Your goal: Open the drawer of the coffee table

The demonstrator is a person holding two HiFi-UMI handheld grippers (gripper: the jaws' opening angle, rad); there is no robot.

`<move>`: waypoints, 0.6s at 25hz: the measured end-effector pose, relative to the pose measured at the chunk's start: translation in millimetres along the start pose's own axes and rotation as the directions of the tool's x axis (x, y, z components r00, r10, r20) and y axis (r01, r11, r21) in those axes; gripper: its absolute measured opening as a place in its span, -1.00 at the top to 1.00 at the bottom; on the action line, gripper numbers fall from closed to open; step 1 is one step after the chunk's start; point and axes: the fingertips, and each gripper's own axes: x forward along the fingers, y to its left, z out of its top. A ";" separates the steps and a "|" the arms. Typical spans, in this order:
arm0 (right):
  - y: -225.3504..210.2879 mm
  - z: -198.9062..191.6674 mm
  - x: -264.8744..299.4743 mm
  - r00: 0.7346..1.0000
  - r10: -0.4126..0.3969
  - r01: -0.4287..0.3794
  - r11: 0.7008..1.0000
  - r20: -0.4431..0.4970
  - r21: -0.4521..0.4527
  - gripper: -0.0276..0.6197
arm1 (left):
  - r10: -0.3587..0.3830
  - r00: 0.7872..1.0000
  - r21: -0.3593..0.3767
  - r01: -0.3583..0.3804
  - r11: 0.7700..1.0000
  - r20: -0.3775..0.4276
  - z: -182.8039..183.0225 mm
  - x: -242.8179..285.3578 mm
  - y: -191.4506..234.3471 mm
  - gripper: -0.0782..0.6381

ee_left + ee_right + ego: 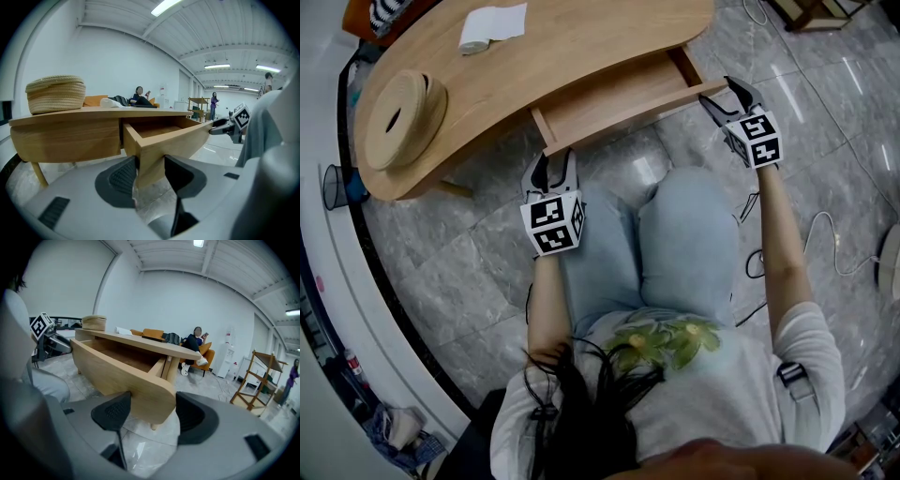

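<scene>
The light wooden coffee table (572, 47) has its drawer (619, 92) pulled out toward me, and the inside looks bare. My left gripper (553, 167) is at the left end of the drawer front (623, 117), whose corner (152, 154) sits between the pads, both touching it. My right gripper (724, 94) is at the right end. There the rounded end of the drawer front (154, 394) fills the gap between its pads. Each gripper also shows in the other's view: the right gripper (233, 125), the left gripper (47, 336).
A woven round basket (403, 117) and a folded white cloth (492, 26) lie on the tabletop. My knees in light jeans (684, 234) are just below the drawer. Cables (834, 246) trail over the grey tile floor at right. A black mesh bin (336, 186) stands at left.
</scene>
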 end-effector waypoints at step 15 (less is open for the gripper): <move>5.4 -11.1 -15.1 1.000 0.000 0.000 1.000 0.003 0.008 0.00 | -0.028 0.999 0.004 0.028 1.000 -0.020 -11.0 -13.0 -11.7 0.25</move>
